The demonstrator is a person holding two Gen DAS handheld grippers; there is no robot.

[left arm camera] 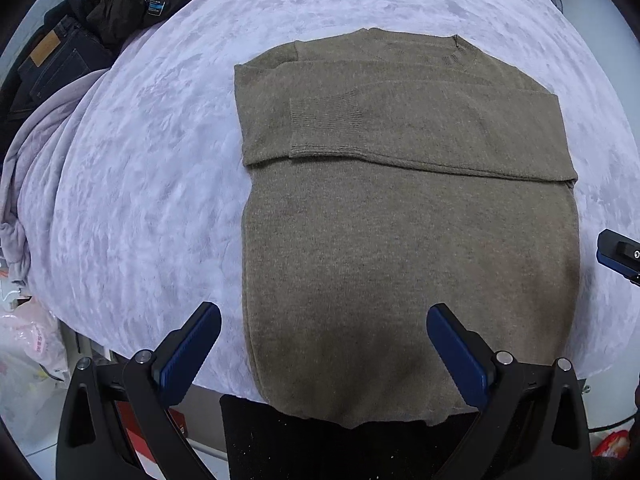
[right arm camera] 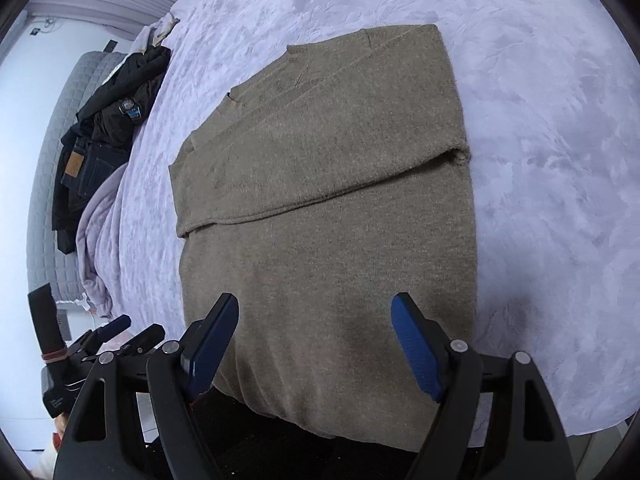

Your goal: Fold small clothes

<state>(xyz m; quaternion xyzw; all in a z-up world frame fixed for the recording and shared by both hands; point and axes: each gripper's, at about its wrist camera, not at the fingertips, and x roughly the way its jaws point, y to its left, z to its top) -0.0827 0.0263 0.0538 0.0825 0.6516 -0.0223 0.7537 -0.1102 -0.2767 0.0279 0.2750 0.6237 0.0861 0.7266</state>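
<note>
Lilac plush bedspread (left arm camera: pixel 140 160) carries a brown sweater (left arm camera: pixel 400 240); left claw (left arm camera: pixel 324 344) and right claw (right arm camera: pixel 316 340) gape wide, empty.

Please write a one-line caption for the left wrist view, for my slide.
Open left gripper hovering above the hem of a brown sweater, sleeves folded across, on a lavender bedspread.

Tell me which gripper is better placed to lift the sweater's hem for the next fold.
Probably both: the hem spans wide. The left gripper hangs open over the sweater's left hem corner; the right gripper hangs open above its middle.
</note>
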